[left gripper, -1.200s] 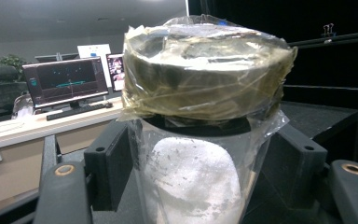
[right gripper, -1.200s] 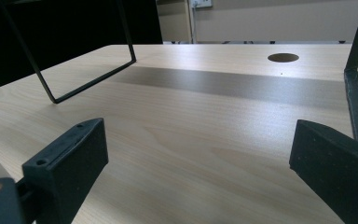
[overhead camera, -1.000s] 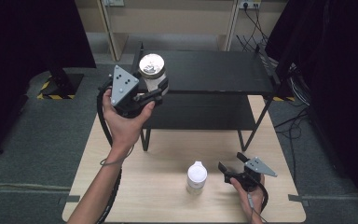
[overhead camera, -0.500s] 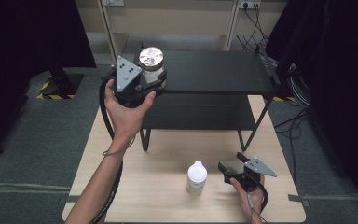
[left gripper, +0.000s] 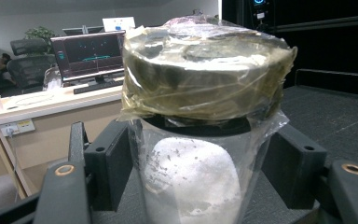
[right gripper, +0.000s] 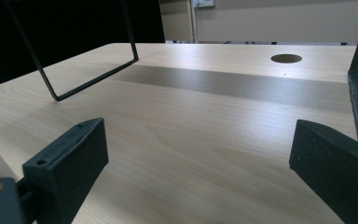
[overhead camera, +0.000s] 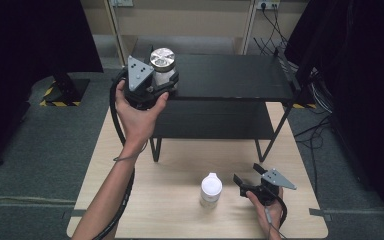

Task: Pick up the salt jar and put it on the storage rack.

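The left tongs (overhead camera: 164,84) are carrying the clear, silver-lidded jar of white powder (overhead camera: 162,67) farther back over the black metal shelf (overhead camera: 230,77), clamping it. The right tongs (overhead camera: 246,181) are resting spread on the pale wooden bench (overhead camera: 170,200) near a small white bottle (overhead camera: 211,189).

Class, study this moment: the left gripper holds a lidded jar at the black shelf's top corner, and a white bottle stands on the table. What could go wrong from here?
1. The jar sits near the left corner of the shelf; released there, it might tip off the edge.
2. The left gripper clamps the plastic-wrapped body below the lid, so the wrap could let it slip.
3. The open right gripper rests close to the white bottle; a careless swing might topple it.
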